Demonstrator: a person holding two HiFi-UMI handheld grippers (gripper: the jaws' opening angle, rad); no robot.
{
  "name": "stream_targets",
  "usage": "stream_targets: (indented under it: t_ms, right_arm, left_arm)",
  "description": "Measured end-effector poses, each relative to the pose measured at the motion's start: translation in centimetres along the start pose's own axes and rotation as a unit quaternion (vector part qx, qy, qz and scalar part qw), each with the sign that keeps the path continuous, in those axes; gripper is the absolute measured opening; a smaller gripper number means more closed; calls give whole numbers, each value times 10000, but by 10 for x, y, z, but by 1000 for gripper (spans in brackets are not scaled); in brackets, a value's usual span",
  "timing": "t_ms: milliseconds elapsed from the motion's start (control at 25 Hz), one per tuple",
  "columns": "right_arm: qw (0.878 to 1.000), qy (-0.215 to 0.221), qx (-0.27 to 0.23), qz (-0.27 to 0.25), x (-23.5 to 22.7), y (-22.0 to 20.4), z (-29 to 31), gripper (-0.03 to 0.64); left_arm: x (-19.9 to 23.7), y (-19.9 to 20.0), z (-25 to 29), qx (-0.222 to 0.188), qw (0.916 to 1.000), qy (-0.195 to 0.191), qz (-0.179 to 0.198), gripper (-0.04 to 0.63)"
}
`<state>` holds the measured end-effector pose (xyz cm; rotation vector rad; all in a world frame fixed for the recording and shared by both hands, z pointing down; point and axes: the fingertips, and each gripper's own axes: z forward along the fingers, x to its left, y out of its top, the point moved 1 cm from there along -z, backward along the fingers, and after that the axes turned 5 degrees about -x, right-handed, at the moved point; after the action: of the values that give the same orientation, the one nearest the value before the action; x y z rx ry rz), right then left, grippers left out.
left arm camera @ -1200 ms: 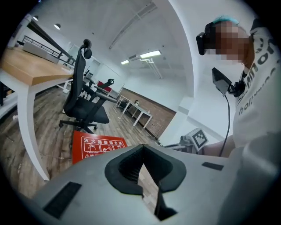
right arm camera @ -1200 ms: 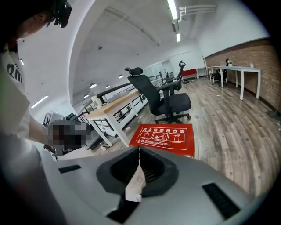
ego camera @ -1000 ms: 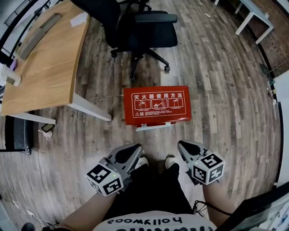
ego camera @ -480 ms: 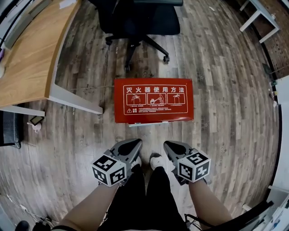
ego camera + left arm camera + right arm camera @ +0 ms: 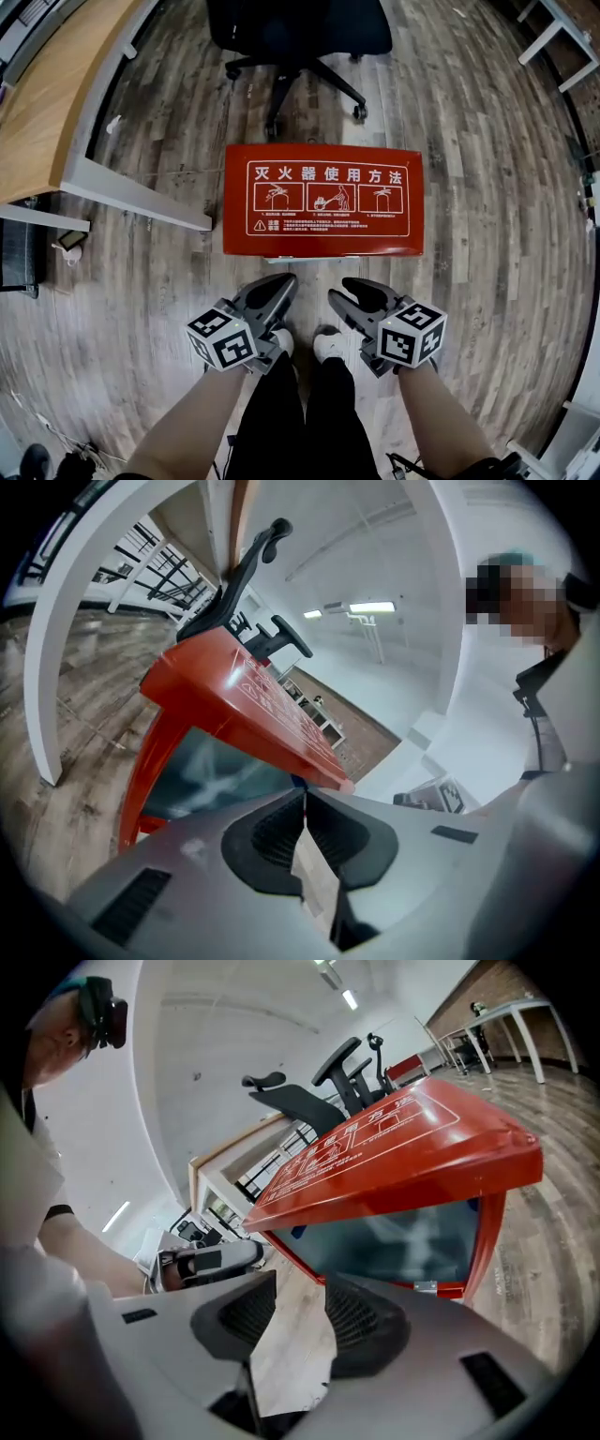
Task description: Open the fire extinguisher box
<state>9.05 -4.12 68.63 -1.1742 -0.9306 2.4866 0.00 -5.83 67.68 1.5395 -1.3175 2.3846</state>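
Note:
The red fire extinguisher box [image 5: 322, 199] stands on the wooden floor with white lettering on its closed lid. Both gripper views show its dark glass front [image 5: 403, 1241] under the lid [image 5: 234, 691], and a small metal latch [image 5: 427, 1287] low on the frame. My left gripper [image 5: 284, 280] hangs just short of the box's near edge, on the left, shut and empty. My right gripper [image 5: 343, 290] is level with it on the right. Its jaws have just been opening and stand apart with nothing between them. Neither gripper touches the box.
A black office chair [image 5: 300, 28] stands right behind the box. A wooden desk [image 5: 37, 103] with a white frame [image 5: 141, 192] fills the upper left. The person's shoes [image 5: 328, 345] are just behind the grippers. White table legs [image 5: 562, 37] show at the top right.
The view has dropped toward the floor, so the box looks larger and nearer. Both grippers have closed in on its near edge. The right jaws have opened; the left stay shut.

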Motion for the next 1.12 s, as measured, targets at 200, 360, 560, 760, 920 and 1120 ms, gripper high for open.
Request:
stream_targets:
  t_ms: [200, 360, 560, 760, 920, 1120]
  right_arm:
    - [9960, 591, -631, 220, -10, 13, 4, 149]
    - [9922, 826, -894, 282, -23, 19, 5, 149]
    - [9886, 953, -1072, 462, -41, 21, 10, 155]
    - [9842, 1300, -1184, 216, -39, 27, 16, 161]
    - [9802, 1552, -1228, 35, -35, 29, 20, 161]
    - [9702, 1990, -1378, 88, -19, 39, 14, 161]
  left_arm:
    - [7, -7, 14, -238, 9988, -365, -225, 71]
    - [15, -10, 22, -336, 9961, -719, -381, 159]
    - [25, -8, 31, -481, 9929, -973, -490, 172]
    - [29, -4, 36, -504, 9876, -1412, -465, 172]
    - [33, 2, 36, -647, 9837, -1614, -459, 172]
    - [19, 4, 36, -558, 9778, -1977, -416, 172]
